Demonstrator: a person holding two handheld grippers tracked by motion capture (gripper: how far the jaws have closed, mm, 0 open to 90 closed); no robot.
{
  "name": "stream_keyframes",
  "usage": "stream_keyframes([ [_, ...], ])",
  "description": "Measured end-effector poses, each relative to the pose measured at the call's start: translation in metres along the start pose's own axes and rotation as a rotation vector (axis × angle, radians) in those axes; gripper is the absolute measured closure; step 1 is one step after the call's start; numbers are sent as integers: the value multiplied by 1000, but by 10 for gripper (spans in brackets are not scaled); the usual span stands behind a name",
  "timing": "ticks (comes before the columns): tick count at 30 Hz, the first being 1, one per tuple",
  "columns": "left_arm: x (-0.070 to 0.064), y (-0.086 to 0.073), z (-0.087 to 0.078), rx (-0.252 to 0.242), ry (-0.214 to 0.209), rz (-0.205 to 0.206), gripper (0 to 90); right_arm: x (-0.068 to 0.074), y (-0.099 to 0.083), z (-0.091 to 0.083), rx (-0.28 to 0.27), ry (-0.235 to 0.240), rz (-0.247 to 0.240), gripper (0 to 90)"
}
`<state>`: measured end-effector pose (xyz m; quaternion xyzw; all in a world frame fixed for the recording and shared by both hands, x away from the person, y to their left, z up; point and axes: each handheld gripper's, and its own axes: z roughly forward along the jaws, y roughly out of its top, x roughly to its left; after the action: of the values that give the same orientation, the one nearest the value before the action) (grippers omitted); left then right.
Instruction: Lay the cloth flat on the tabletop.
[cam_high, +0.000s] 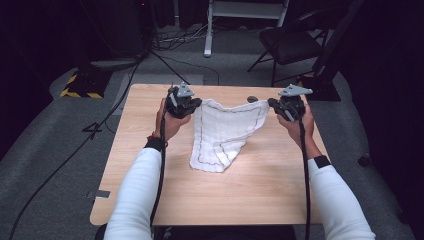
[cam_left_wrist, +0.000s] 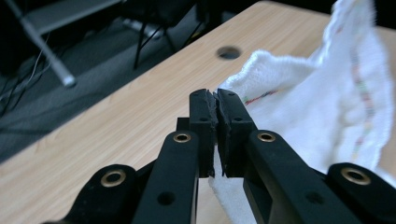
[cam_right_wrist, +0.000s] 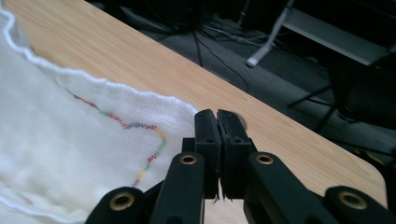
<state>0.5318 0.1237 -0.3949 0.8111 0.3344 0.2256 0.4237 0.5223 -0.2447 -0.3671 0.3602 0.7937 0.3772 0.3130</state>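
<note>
The left gripper (cam_left_wrist: 216, 100) has its 2 jaws pressed together on a corner of the white cloth (cam_high: 222, 132), and the right gripper (cam_right_wrist: 218, 119) is likewise clamped on the opposite top corner. Between them the cloth's top edge is lifted and stretched, while its lower part lies crumpled on the wooden table (cam_high: 150, 190).

A light wooden table (cam_high: 165, 200) carries a white cloth (cam_high: 220, 137) whose lower end rests on it
</note>
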Motion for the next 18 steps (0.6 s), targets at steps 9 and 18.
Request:
stream_keyframes([
  [9,-14,-19,41,101,11,-25,587,8,-17,54,153,-28,-24,676],
  [18,-40,-61,23,209,-64,62,367,69,-25,58,147,229,-73,581],
])
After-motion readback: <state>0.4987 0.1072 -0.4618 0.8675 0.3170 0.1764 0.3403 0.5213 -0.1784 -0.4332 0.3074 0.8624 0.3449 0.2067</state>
